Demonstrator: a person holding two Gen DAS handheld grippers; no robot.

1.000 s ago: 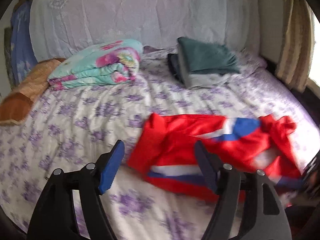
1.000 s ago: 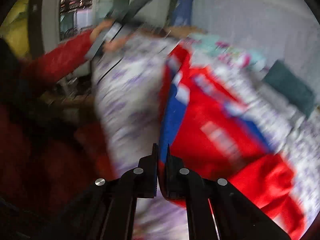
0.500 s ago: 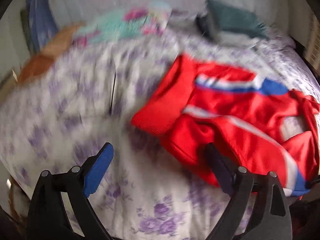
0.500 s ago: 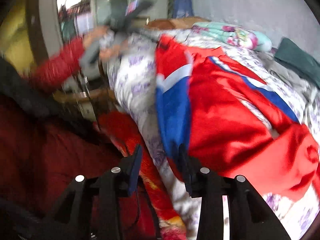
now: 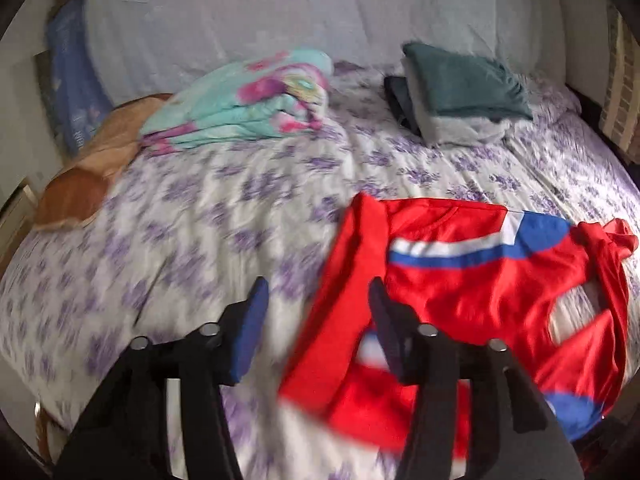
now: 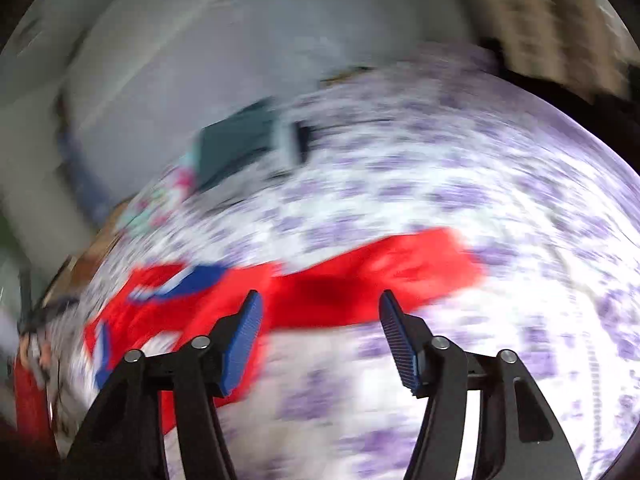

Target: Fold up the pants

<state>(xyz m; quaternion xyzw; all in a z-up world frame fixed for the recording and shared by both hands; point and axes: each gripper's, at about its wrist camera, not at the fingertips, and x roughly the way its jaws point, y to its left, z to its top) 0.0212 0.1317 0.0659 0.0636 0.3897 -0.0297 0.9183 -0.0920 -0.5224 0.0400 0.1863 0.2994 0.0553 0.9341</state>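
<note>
right claw (image 6: 320, 336) released pants (image 6: 360, 280), opening | left claw (image 5: 316, 320) closing

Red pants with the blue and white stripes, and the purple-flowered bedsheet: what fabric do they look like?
Red pants with blue and white stripes: probably thin synthetic sportswear, smooth, slightly shiny, draping limply. Purple-flowered bedsheet: likely matte woven cotton, finely creased; blur leaves both uncertain.

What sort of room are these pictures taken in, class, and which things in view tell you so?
Most likely a bedroom. A bed with a white, purple-flowered sheet fills the view; a folded turquoise and pink floral blanket and a stack of folded teal and grey clothes lie on it.
</note>
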